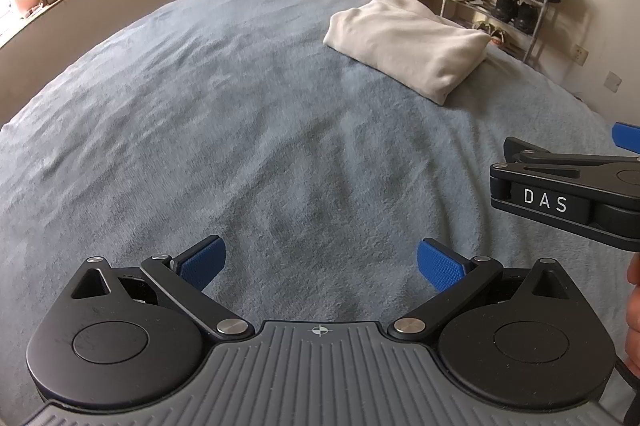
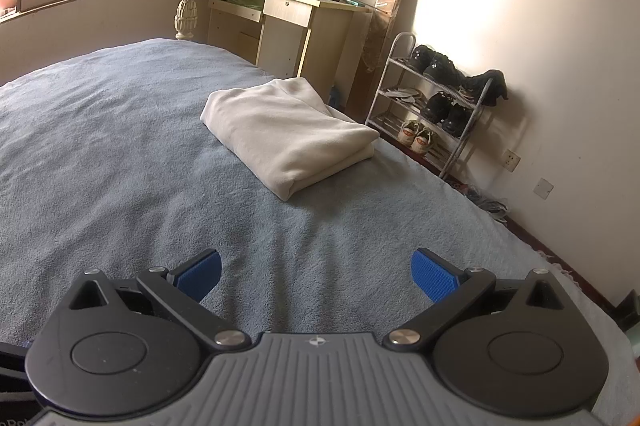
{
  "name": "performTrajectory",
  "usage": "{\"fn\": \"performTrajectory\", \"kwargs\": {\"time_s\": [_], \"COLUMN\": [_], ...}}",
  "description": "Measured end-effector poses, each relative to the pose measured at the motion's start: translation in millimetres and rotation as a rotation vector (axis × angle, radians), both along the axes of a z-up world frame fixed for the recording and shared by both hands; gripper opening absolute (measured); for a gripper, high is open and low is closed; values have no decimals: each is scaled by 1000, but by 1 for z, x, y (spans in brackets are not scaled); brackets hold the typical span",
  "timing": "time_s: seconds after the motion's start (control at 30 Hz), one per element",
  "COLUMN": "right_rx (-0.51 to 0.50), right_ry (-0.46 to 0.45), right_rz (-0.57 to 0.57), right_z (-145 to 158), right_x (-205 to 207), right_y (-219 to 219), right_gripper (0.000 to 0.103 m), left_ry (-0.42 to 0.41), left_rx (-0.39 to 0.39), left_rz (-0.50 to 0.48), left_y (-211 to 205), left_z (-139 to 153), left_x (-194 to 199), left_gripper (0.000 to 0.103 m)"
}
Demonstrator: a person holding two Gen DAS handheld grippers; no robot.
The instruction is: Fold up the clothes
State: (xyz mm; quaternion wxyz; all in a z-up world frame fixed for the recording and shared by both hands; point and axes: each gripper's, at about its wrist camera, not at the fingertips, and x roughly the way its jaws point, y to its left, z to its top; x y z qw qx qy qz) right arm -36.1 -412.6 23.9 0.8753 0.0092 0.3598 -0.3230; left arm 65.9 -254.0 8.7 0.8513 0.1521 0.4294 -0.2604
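cream garment (image 2: 290,134) lies folded on the bed (image 2: 120,146), well ahead-right of both grippers' fingers; looks soft, light, floppy w/ thick layered edges. left gripper (image 1: 320,264) and right gripper (image 2: 316,274) both spread wide, holding nothing. prob best pinched thru all layers at the near corner.

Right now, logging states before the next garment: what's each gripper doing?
Left gripper: open, holding nothing.
Right gripper: open, holding nothing.
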Motion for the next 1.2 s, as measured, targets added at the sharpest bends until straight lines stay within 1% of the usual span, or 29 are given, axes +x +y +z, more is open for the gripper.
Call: {"fn": "performTrajectory", "kwargs": {"time_s": [1.2], "right_rx": [6], "right_ry": [3], "right_rz": [-3], "right_z": [0], "right_x": [0], "right_y": [-2], "right_gripper": [103], "left_ry": [16], "left_rx": [2], "left_rz": [3], "left_y": [-1], "left_z": [-2], "left_x": [1], "left_gripper": [103]}}
